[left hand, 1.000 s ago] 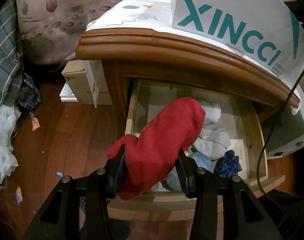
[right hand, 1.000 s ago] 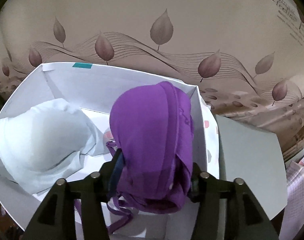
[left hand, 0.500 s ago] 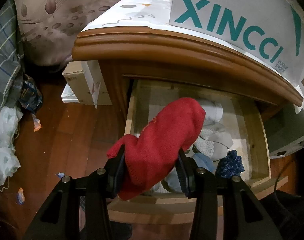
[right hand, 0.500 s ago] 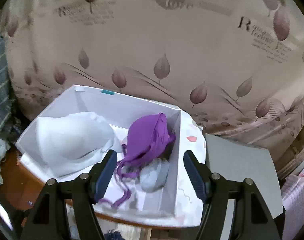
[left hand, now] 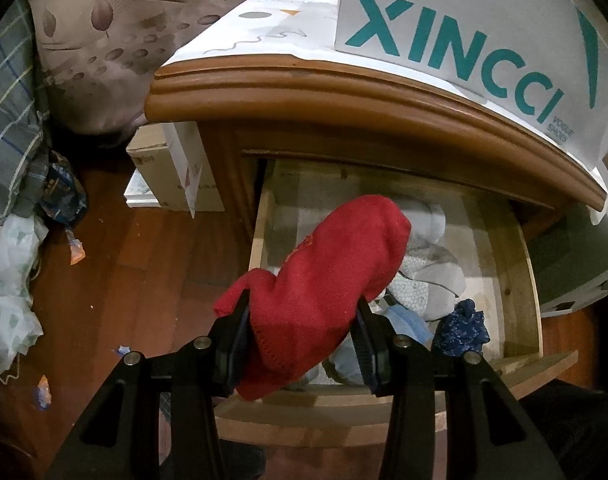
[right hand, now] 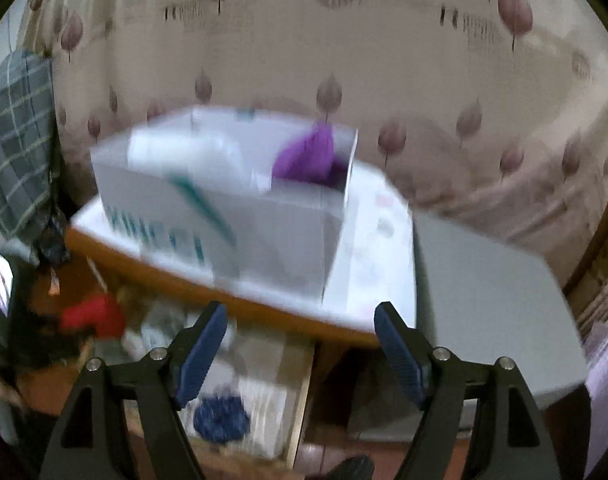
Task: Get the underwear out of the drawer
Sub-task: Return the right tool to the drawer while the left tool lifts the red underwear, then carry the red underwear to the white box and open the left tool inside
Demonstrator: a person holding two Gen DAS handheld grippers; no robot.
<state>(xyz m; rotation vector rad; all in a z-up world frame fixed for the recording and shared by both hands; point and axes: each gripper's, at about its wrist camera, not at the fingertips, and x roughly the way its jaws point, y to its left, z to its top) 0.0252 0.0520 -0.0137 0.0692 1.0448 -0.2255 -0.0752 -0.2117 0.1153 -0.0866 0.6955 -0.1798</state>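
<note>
- The left gripper has its jaws part-way closed and clamped on a red knitted garment; the cloth bulges out above the pads and a flap hangs loose at the left and below; it is held over the near edge of the open drawer, not yet clear of it.
- The right gripper has jaws that have just been opening; they stand wide with nothing between them, and its view is smeared by motion.
- Risk, near: the hanging lower flap of the red garment could catch on the drawer's front edge as it comes out, which may drag it from the pads, since the grip seems to be on a bunched fold only.
- Risk, a little further: the empty right jaws point towards the drawer's right half, where a dark blue speckled bundle lies near the front; coming in fast they may strike the edge of the wooden worktop overhanging the drawer, or pinch several pieces at once, as pale grey and light blue underwear lie heaped just beside the blue one.
- Far: the white box on the worktop holds a purple garment in its right end, well apart from both jaws; an arm swinging back could nudge the box, which sits near the worktop's front edge.
</note>
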